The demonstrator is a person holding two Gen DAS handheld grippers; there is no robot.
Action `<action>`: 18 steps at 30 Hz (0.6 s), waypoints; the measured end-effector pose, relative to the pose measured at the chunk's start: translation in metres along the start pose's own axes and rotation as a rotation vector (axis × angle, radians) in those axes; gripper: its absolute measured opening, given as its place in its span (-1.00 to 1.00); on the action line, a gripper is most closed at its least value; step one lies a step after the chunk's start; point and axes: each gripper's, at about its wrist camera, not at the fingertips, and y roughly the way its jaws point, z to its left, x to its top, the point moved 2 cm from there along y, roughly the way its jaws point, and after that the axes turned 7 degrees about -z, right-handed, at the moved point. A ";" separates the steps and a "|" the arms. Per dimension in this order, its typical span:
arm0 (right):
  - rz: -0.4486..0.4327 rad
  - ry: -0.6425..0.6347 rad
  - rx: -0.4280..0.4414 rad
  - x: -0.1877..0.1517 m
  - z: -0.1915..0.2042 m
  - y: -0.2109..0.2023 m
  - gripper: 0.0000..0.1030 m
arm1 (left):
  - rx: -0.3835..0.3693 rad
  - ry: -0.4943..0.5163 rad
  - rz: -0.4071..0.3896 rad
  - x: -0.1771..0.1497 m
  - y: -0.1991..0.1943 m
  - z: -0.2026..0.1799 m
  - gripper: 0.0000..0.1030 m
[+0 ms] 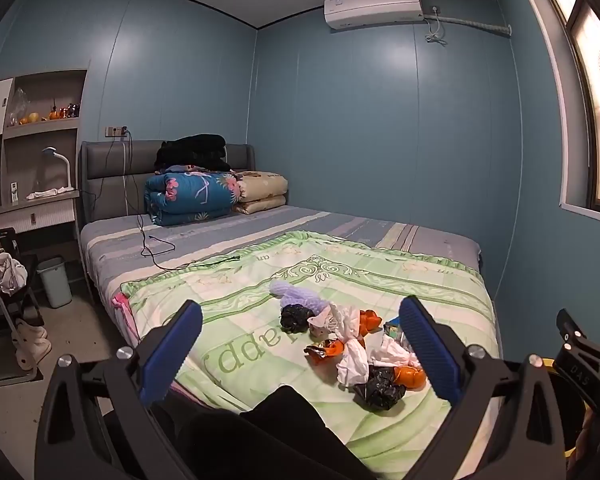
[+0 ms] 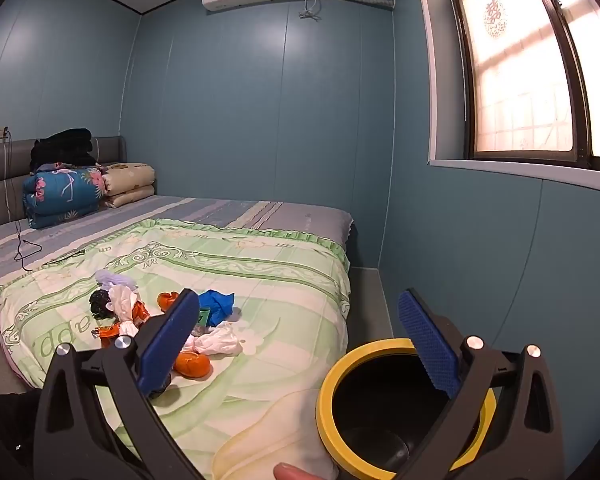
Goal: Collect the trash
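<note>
Left wrist view puts your left gripper (image 1: pixel 300 354) lowest in the picture, its jaws spread as wide as they go with nothing between the blue pads (image 1: pixel 178 350). Just below them a dark sleeve or trouser leg (image 1: pixel 260 432) crosses the near edge of the bed. Beyond the pads, on the green quilt (image 1: pixel 260 280), lies the trash pile (image 1: pixel 352 344): crumpled white tissue, orange wrappers, black plastic wads and, at its far end, a lilac foam net (image 1: pixel 296 294). None of it touches your jaws.

On the right wrist view your right gripper (image 2: pixel 300 354) is likewise fully open and holds nothing. A fingertip (image 2: pixel 290 472) shows at the bottom edge. The yellow-rimmed bin (image 2: pixel 380 348) stands just right of the bed's near corner, under the right pad, its black inside showing no trash that you can make out. Left of the bin, behind the left pad, the same pile spreads over the quilt, with a blue crumpled piece (image 2: pixel 218 306) at its right side.

Farther back, a black cable (image 1: pixel 156 246) trails over the striped sheet. At the headboard sit folded blankets (image 1: pixel 192 198) with dark clothing on top. A pale waste basket (image 1: pixel 54 282) stands on the floor at the far left, beside the desk (image 1: pixel 32 204). High on the far wall hangs an air conditioner (image 1: pixel 374 6).
</note>
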 end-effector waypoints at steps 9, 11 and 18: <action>-0.001 0.001 -0.006 -0.001 0.000 0.000 0.85 | 0.004 -0.010 0.029 0.000 -0.001 -0.001 0.85; -0.001 0.004 -0.001 0.000 -0.001 0.000 0.85 | 0.007 -0.015 0.038 0.002 0.000 -0.001 0.85; 0.001 0.006 -0.001 -0.002 0.000 0.000 0.85 | 0.003 -0.025 0.049 -0.005 0.006 0.004 0.85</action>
